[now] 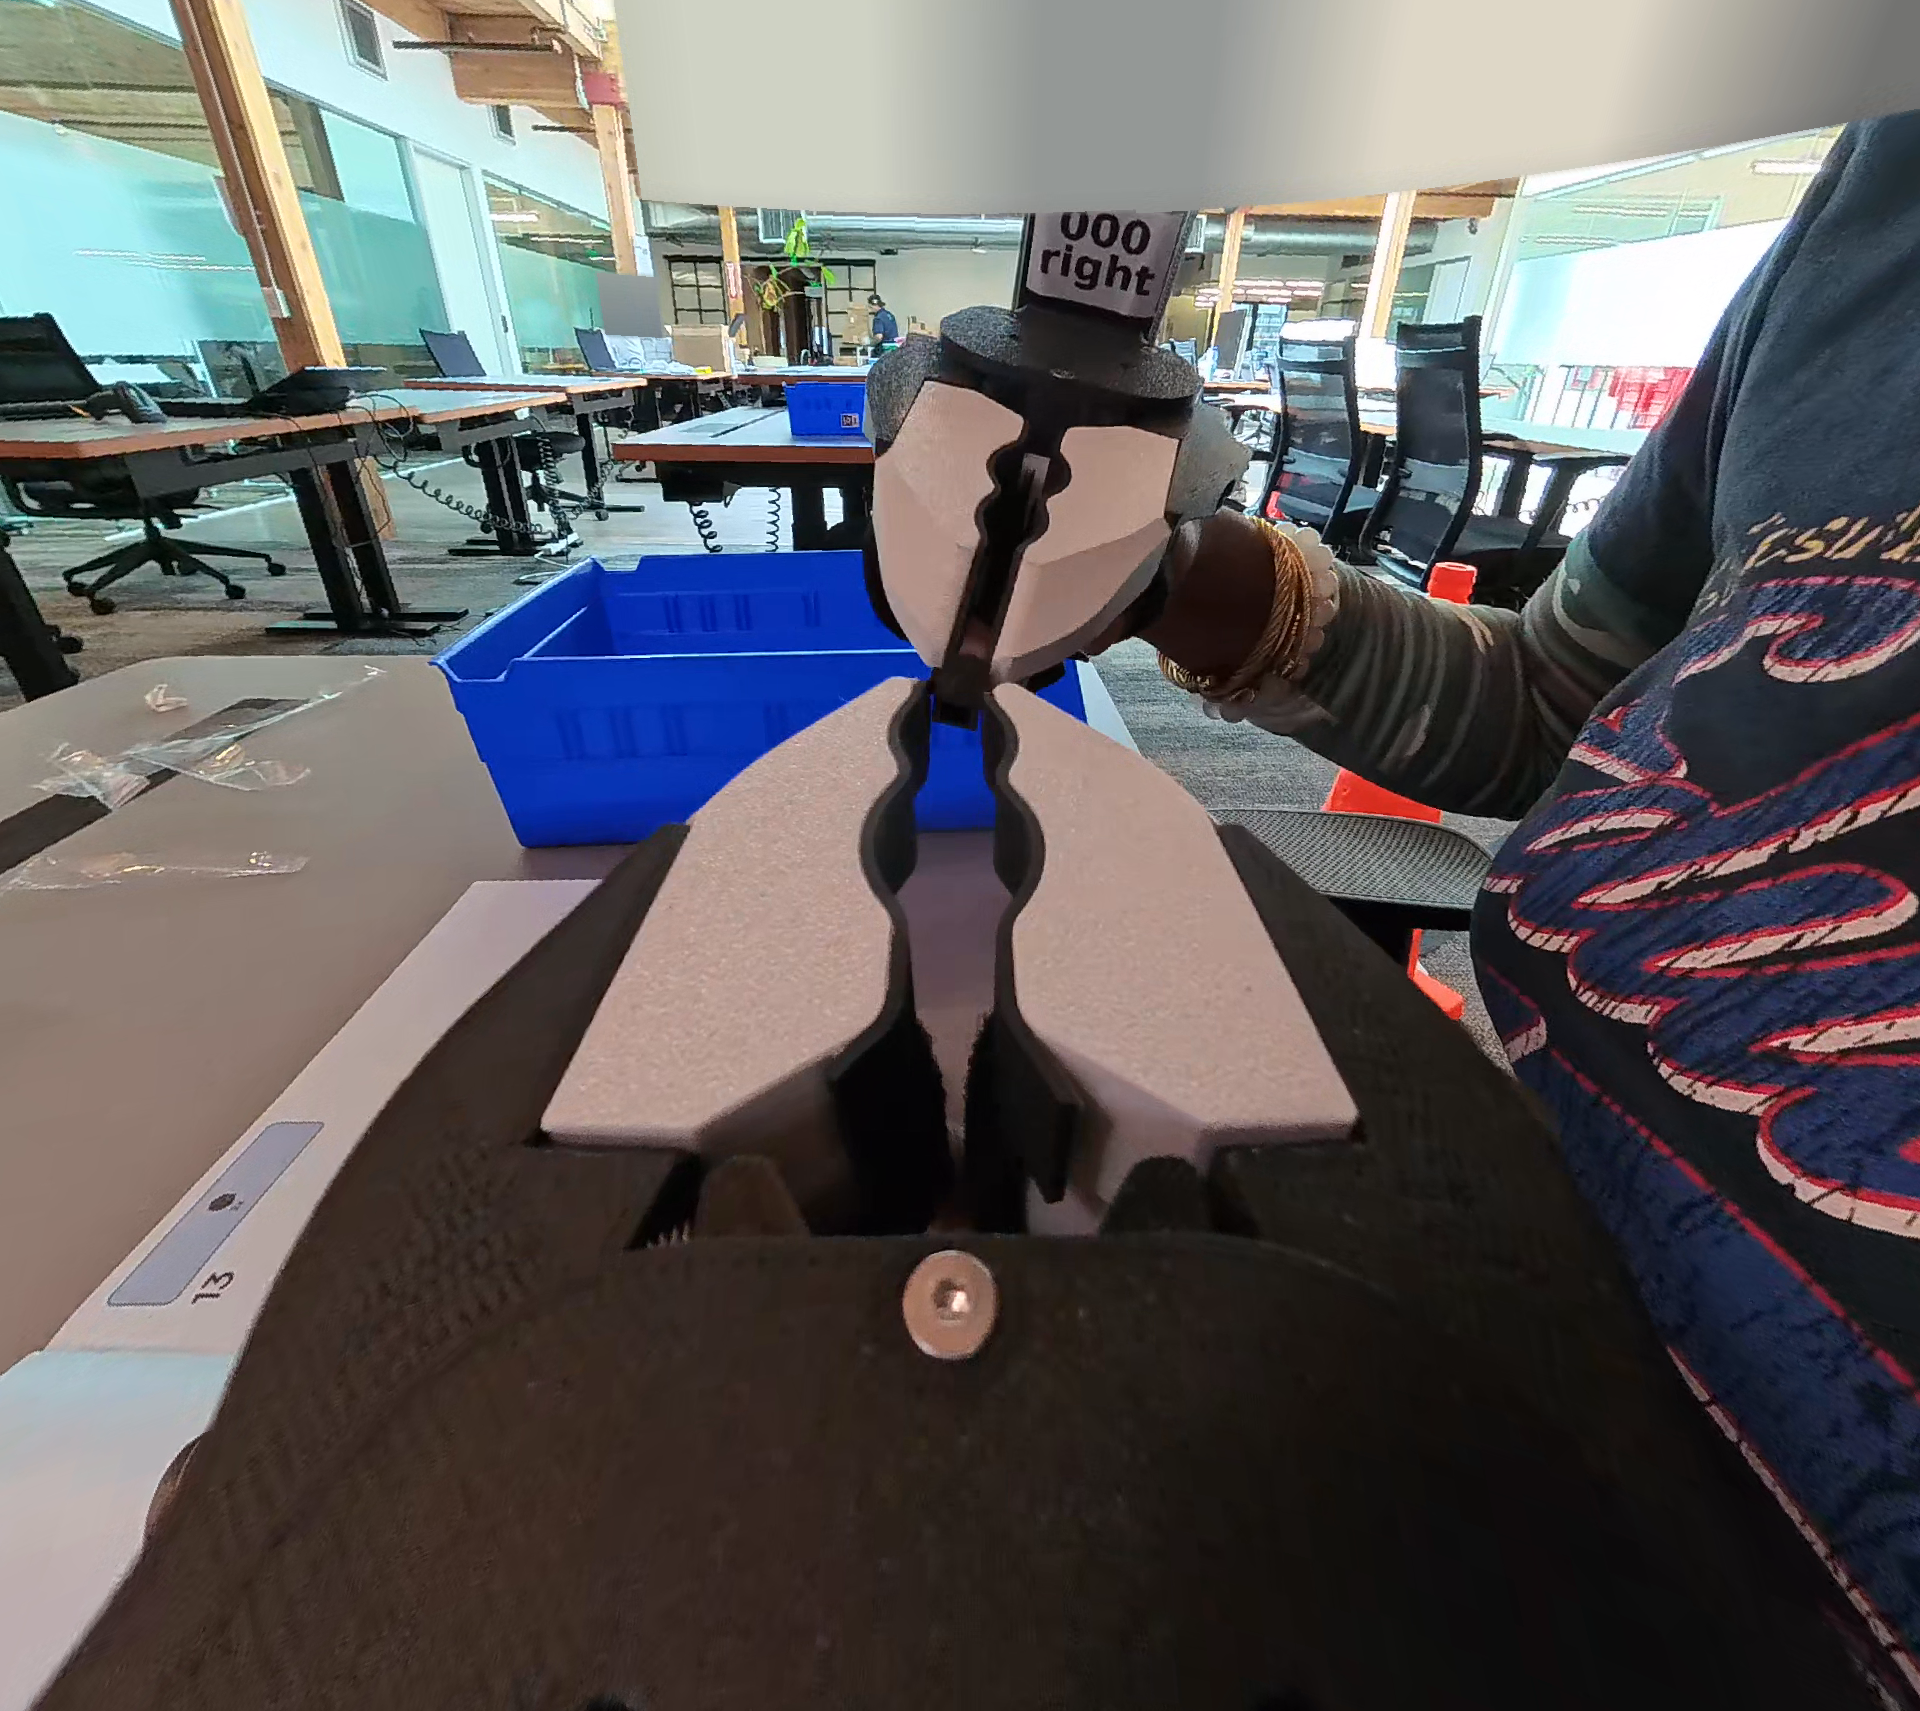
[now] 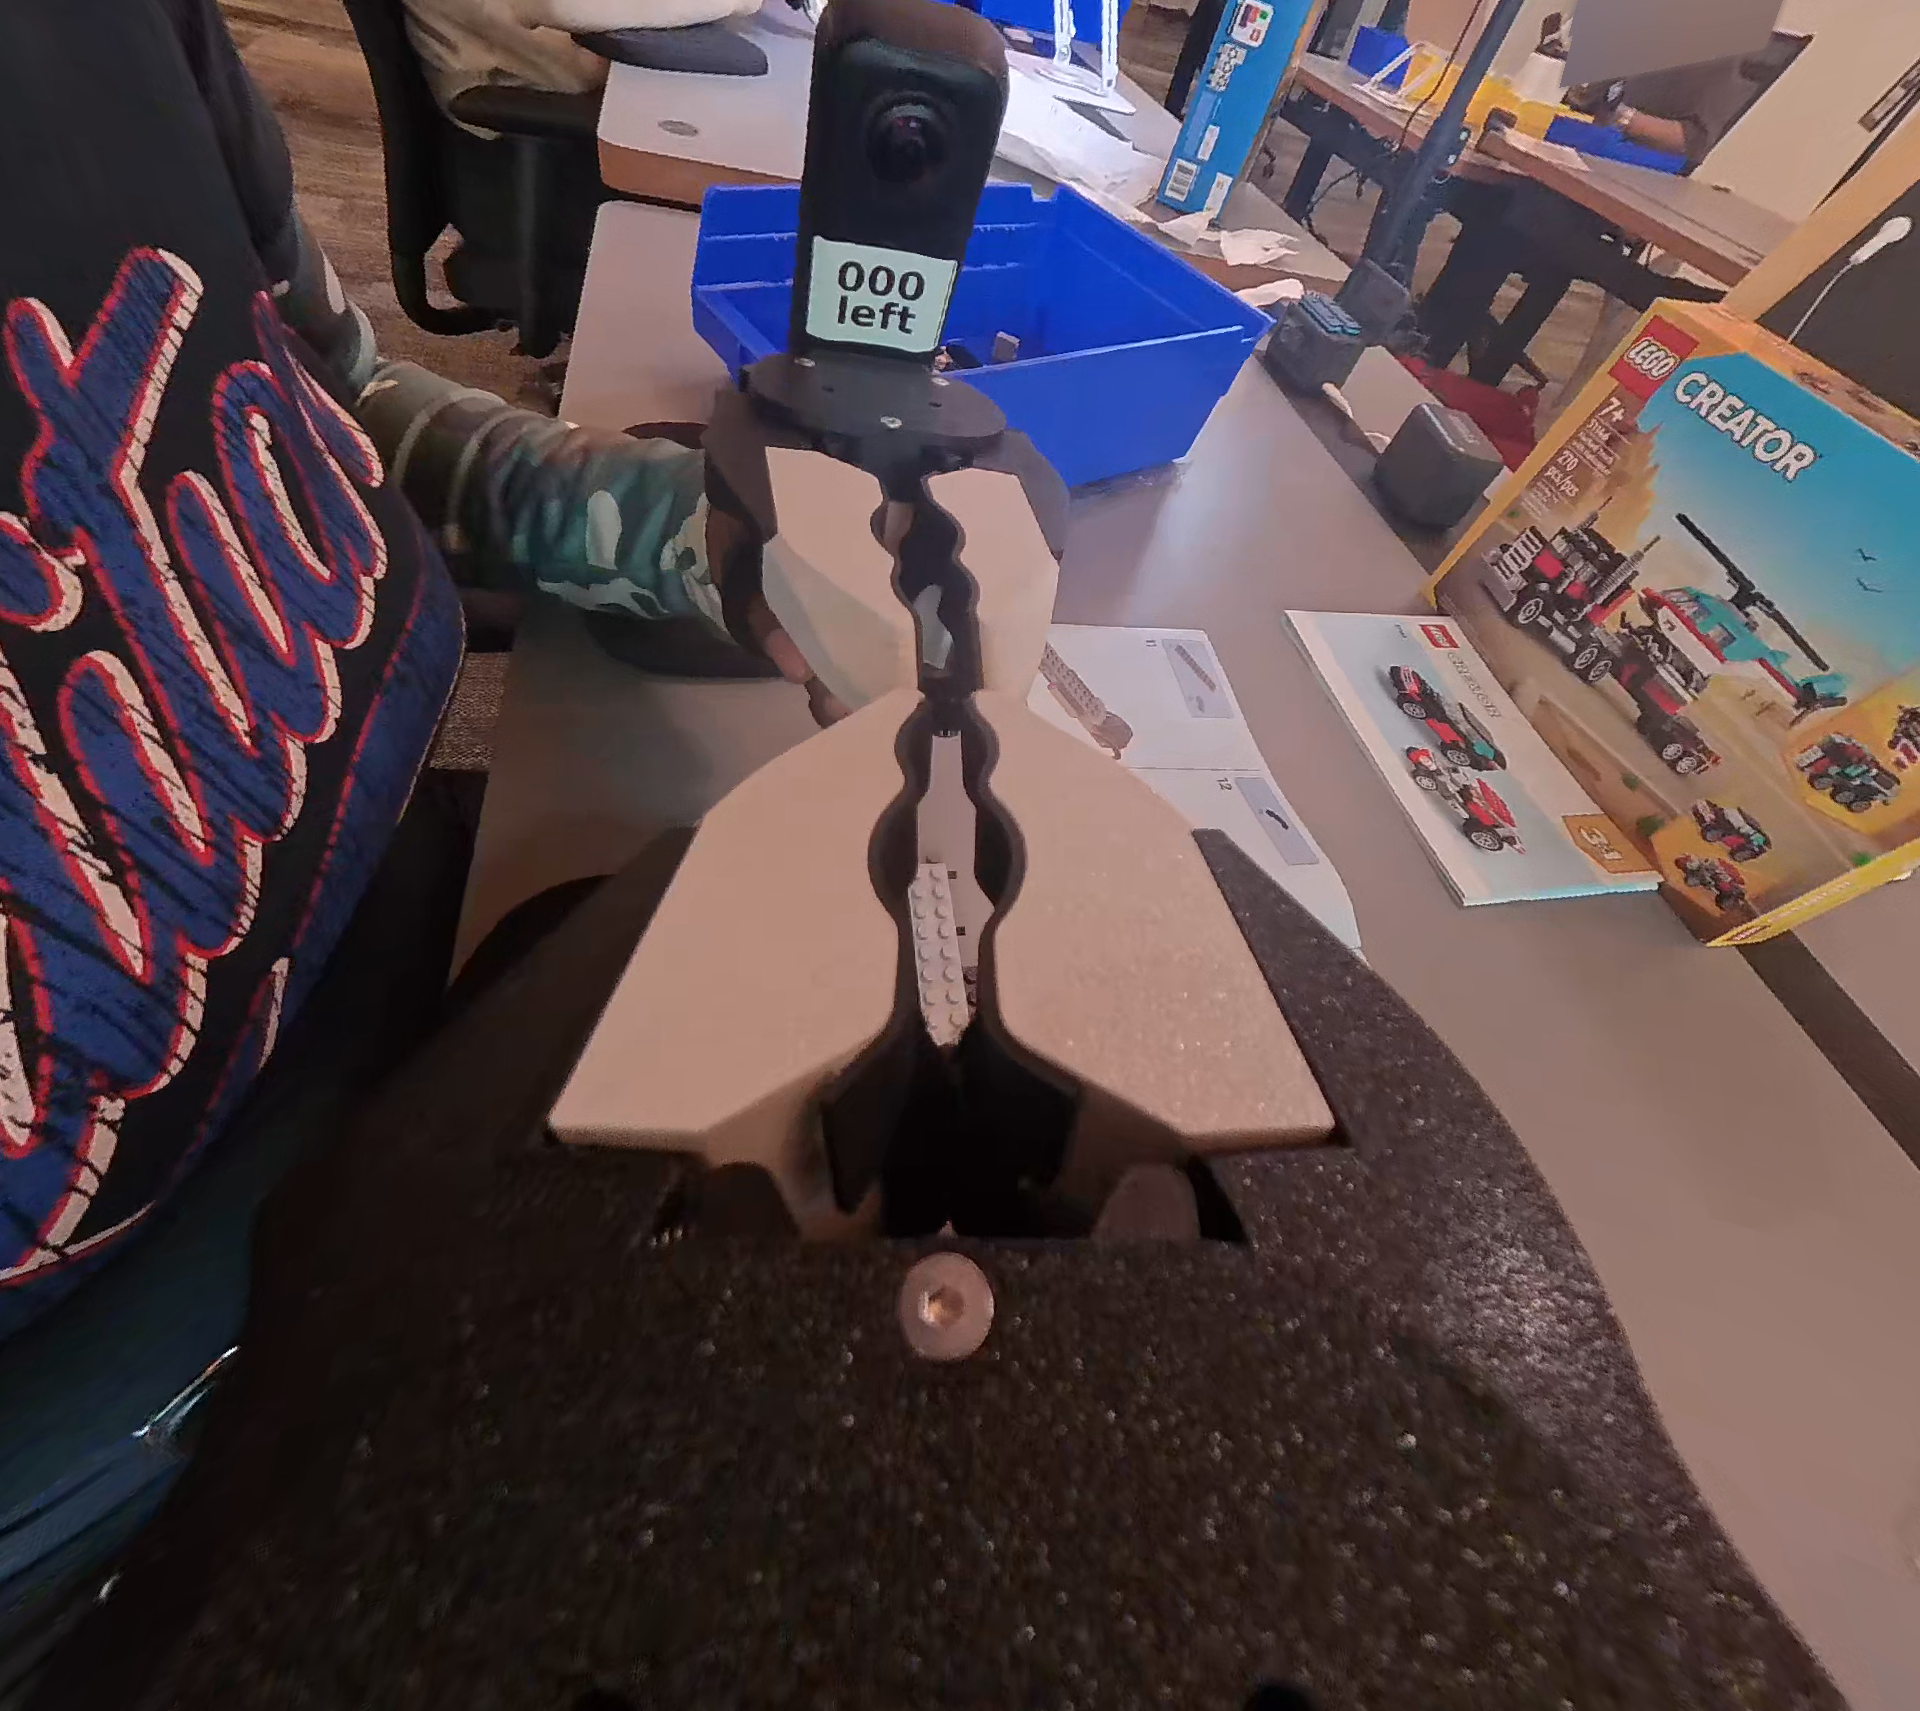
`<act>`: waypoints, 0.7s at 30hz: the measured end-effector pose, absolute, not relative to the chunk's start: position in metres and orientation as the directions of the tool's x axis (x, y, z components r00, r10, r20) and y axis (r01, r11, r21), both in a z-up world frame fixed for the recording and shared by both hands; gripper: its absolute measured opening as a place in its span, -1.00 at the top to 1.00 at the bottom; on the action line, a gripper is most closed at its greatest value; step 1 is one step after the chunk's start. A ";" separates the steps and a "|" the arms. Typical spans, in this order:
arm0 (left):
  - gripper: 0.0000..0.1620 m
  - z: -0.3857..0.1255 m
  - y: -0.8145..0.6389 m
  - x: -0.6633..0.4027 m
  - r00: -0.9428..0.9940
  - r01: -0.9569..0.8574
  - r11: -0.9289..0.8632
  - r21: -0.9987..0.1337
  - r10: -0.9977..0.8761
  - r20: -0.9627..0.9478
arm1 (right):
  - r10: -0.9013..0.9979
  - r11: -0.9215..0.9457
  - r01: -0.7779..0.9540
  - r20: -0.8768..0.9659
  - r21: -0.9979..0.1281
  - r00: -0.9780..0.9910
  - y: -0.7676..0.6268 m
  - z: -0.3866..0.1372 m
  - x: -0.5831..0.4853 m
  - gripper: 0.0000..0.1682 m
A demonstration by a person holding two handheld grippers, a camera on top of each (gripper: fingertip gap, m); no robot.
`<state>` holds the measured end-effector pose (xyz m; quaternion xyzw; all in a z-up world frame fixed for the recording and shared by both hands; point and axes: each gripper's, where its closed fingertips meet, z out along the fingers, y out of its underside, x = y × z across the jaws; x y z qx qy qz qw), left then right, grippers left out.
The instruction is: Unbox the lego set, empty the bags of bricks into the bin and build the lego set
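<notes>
- My left tool [image 1: 951, 711] and right tool [image 2: 940, 711] meet tip to tip above the counter [image 2: 1195, 549], each pointing at the other.
- Both have their fingers drawn nearly together at the tips, and a small dark piece [image 1: 954, 705] sits right where the tips meet. I cannot tell which tool is pinching it, or whether both are.
- In the right wrist view, a light grey studded plate [image 2: 938, 955] shows through the gap between my right tool's fingers. Whether those fingers touch it or it lies lower down, I cannot tell.
- The open instruction booklet [image 2: 1164, 705] lies flat on the counter just under the meeting point.
- A second, closed booklet [image 2: 1455, 757] lies to its right, touching the foot of the lego box [image 2: 1704, 622], which stands upright on the counter.
- The blue bin [image 2: 1122, 373] sits on the counter beyond the tools, with a few bricks visible inside it in the right wrist view.
- Empty clear plastic bags [image 1: 166, 757] lie scattered on the counter left of the bin in the left wrist view.
- The person holding the tools wears a dark printed shirt [image 1: 1714, 830], with gold bangles [image 1: 1268, 612] on the wrist behind the right tool.
</notes>
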<state>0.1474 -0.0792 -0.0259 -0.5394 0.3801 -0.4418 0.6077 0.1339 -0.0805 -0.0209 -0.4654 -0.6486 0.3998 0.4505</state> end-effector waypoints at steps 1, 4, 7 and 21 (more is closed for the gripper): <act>0.89 -0.027 -0.079 0.148 0.317 0.124 0.026 -0.992 -0.948 0.015 | 0.963 0.251 0.247 0.214 -0.936 -0.166 -0.081 -0.022 0.134 0.94; 0.89 -0.029 -0.081 0.149 0.302 0.129 0.009 -0.992 -0.953 0.031 | 0.961 0.249 0.252 0.207 -0.935 -0.183 -0.082 -0.024 0.135 0.94; 0.89 -0.030 -0.081 0.150 0.298 0.142 -0.009 -0.990 -0.953 0.051 | 0.962 0.240 0.248 0.196 -0.938 -0.191 -0.082 -0.025 0.136 0.94; 0.60 -0.080 -0.056 0.137 0.438 -0.168 -0.123 -0.978 -0.898 0.038 | 0.998 -0.013 0.221 -0.027 -0.975 -0.060 -0.048 -0.029 0.157 0.95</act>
